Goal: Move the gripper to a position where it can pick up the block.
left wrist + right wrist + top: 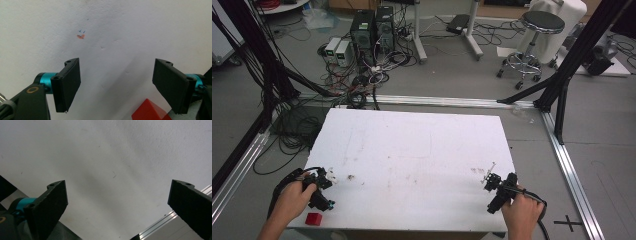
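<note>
grey floor [452, 80], black stool [539, 30], tangled cables [362, 80]

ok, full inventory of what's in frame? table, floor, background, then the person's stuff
Table: 1, white, scuffed, centre.
Block: 1, red, near left corner of the table, beside the left hand-held gripper.
Pen marks: small cluster, orange and blue, on the tabletop ahead of the left jaws.
Computer towers: 2, black, floor beyond the table.
Small boxes: 2, white, left of the towers.
Cables: tangle, mostly black, floor around the towers.
Stool: 1, black seat, chrome wheeled base, far right.
Frame rails: aluminium, around the table.
Left hand-held gripper: 1, black, jaws open.
Right hand-held gripper: 1, black, jaws open.
Hands: 2, each holding a gripper.
</note>
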The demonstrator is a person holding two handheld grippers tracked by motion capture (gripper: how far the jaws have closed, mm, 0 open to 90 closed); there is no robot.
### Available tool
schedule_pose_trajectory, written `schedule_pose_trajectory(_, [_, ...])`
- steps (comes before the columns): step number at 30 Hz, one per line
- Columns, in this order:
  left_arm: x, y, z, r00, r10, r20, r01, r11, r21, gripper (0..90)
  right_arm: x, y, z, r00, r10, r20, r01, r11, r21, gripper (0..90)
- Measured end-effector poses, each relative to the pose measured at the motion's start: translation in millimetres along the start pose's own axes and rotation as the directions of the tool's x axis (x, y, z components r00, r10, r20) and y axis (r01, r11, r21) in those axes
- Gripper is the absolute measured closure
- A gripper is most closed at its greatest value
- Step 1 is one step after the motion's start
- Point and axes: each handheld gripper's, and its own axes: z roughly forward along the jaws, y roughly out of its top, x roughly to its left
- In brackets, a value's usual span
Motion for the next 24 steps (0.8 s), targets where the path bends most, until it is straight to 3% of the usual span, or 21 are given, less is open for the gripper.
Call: schedule_pose_trajectory(24, [-0.8,-1.1,-0.9,0.9998,0.016,-0.010,-0.016,0.9998,-0.010,23.0,1.4,0.0,0.6,1.0000,-0.005,-0.008,0.005,1.000,0.000,1.9])
